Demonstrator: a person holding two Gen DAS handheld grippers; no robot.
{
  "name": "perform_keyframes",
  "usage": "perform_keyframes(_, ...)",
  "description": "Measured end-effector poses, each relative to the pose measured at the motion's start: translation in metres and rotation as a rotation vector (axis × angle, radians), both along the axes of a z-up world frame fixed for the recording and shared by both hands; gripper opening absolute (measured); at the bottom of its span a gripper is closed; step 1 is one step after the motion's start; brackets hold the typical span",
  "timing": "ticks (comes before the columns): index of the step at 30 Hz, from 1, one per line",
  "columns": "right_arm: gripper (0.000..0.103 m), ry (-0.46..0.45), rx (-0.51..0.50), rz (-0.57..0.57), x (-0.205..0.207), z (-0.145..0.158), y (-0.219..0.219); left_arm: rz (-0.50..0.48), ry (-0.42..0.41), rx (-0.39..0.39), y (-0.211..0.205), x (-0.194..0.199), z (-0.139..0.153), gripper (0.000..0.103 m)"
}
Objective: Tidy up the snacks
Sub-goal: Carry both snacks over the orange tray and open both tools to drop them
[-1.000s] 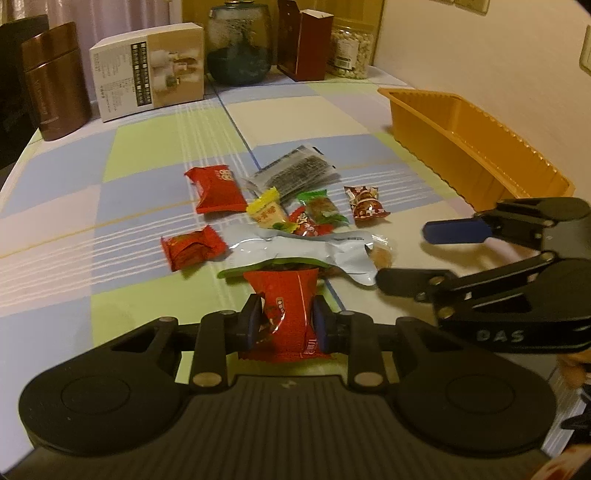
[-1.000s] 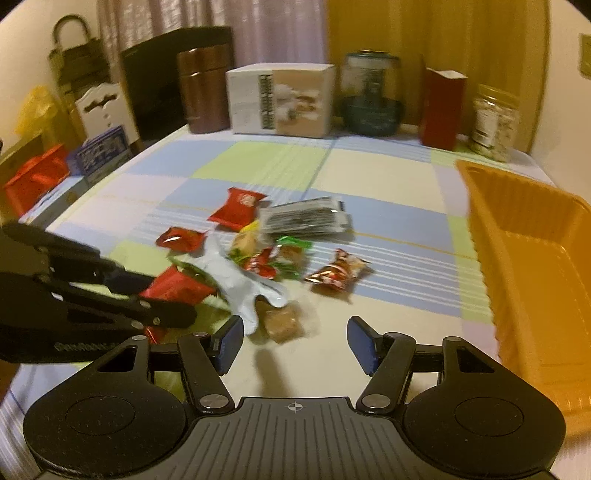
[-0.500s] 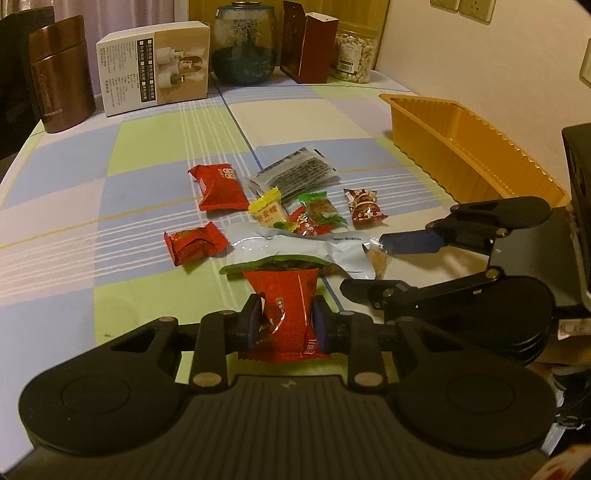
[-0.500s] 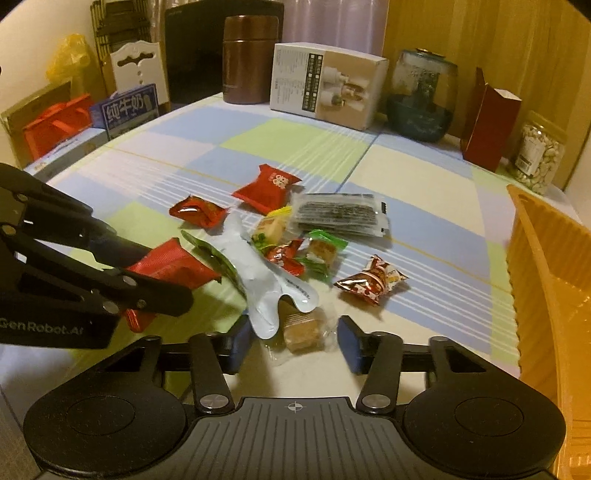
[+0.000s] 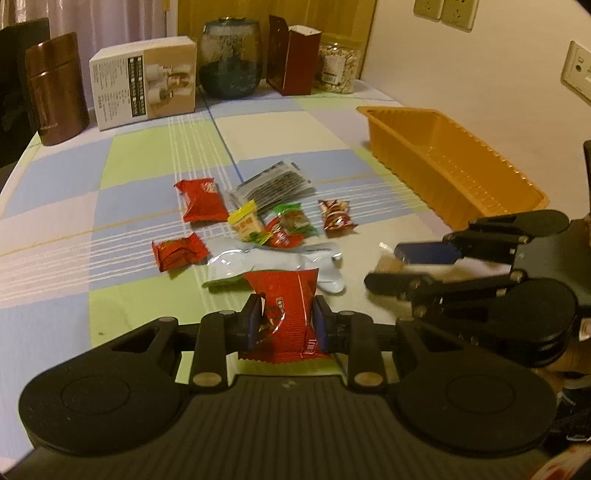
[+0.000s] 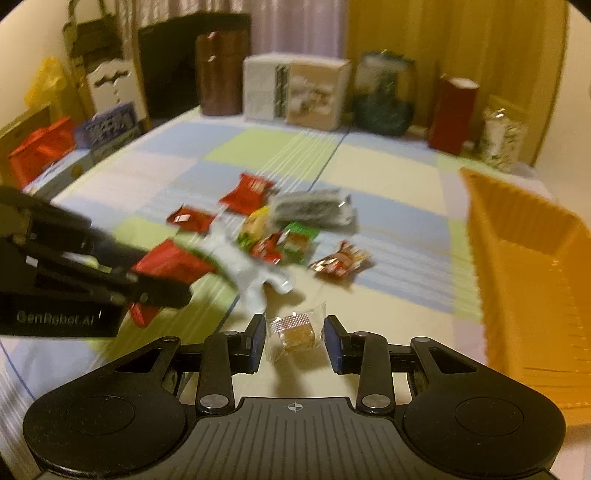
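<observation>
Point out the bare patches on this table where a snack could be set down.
Free: the orange tray, empty inside; the checked cloth between the snack pile and the back row, white box to nut jar; the cloth left of the small red packet. Crowded: the pile itself and the near edge, where both grippers work.

At the far end of the table, well beyond the gripper, stand a brown metal canister [image 5: 55,88], a white printed cardboard box [image 5: 144,86], a round dark glass jar [image 5: 231,61], a tall dark-red carton [image 5: 293,59] and a clear jar of pale nuts [image 5: 338,68]. The pastel checked tablecloth [image 5: 140,173] spreads ahead. Wall sockets [image 5: 445,11] sit up to the right.
</observation>
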State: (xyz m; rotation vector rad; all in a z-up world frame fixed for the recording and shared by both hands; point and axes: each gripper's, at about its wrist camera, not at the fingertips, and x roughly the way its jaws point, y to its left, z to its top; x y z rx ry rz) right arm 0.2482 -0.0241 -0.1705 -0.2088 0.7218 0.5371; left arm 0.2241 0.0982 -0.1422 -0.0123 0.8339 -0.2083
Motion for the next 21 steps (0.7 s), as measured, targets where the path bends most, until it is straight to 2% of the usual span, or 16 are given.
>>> perform_keyframes(10,0.035,-0.133,0.074,-0.193,-0.02,0.037,-0.036,-0.038,-0.068,-0.028,-0.033,0.004,0.033,0.026)
perform_keyframes(21,0.035,-0.257,0.122,-0.527,-0.026,0.07,-0.11,-0.136,-0.144,-0.07,-0.105,0.031,0.06,0.026)
